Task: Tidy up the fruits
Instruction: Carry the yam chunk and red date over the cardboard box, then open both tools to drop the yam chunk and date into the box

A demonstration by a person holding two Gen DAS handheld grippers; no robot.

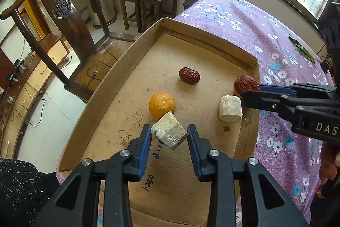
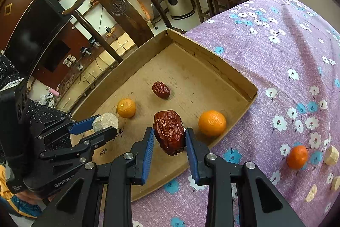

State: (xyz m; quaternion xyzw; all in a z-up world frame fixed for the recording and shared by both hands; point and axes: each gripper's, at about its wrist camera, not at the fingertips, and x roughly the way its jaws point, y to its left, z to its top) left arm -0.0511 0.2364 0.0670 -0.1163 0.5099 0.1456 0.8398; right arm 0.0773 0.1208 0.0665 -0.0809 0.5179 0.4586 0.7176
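A shallow cardboard tray (image 1: 114, 76) lies on the purple flowered tablecloth. My left gripper (image 1: 169, 129) is shut on a pale cut chunk (image 1: 170, 135) held just above the tray floor, beside a small orange (image 1: 162, 105). Further in lie a red date (image 1: 189, 75) and a second pale chunk (image 1: 230, 108). My right gripper (image 2: 169, 130) is shut on a large wrinkled red date (image 2: 169, 133) over the tray's (image 2: 212, 56) near edge, left of another orange (image 2: 212, 122). The left gripper (image 2: 106, 124) with its chunk (image 2: 105, 121) shows at the left.
On the cloth to the right lie an orange (image 2: 297, 156) and pale cut pieces (image 2: 330, 155). A green leaf (image 1: 301, 48) lies farther back on the table. A dark wooden chair (image 1: 63, 14) stands beyond the tray's left side, with stools (image 1: 148, 3) behind.
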